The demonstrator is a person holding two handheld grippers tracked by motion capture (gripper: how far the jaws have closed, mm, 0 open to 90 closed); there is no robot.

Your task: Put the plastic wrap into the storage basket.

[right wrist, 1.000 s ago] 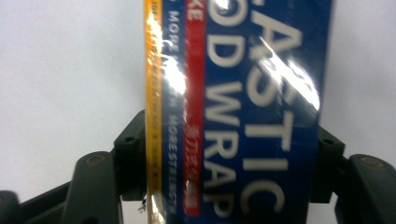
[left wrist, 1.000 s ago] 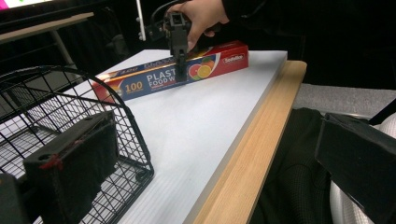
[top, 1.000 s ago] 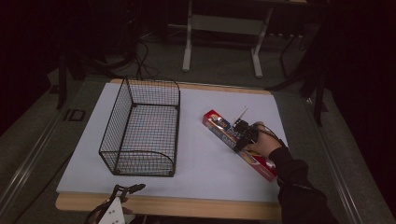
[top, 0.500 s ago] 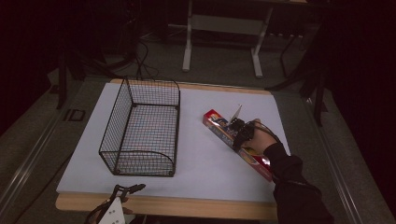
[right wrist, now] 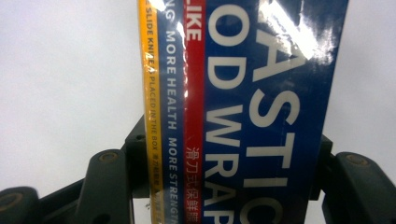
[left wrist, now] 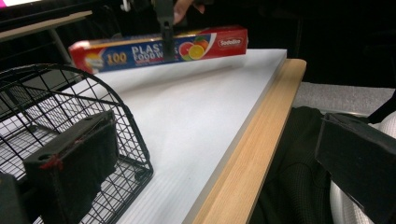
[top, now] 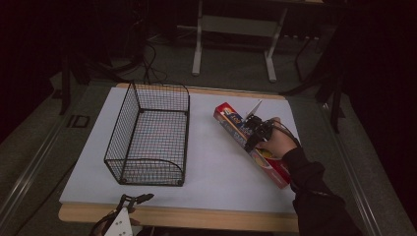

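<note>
Now my right gripper [top: 253, 132] is clamped across the plastic wrap box [top: 231, 123].

From above, I see the box lying slantwise on the right half of the white table [top: 216, 162], well apart from the wire basket [top: 150, 135]; its jaws have just been closing, and both pads press the box's sides (print fills the right gripper view). My left gripper [top: 129, 202] sits at the table's near edge by the basket's curved end, jaws spread with nothing between.
</note>
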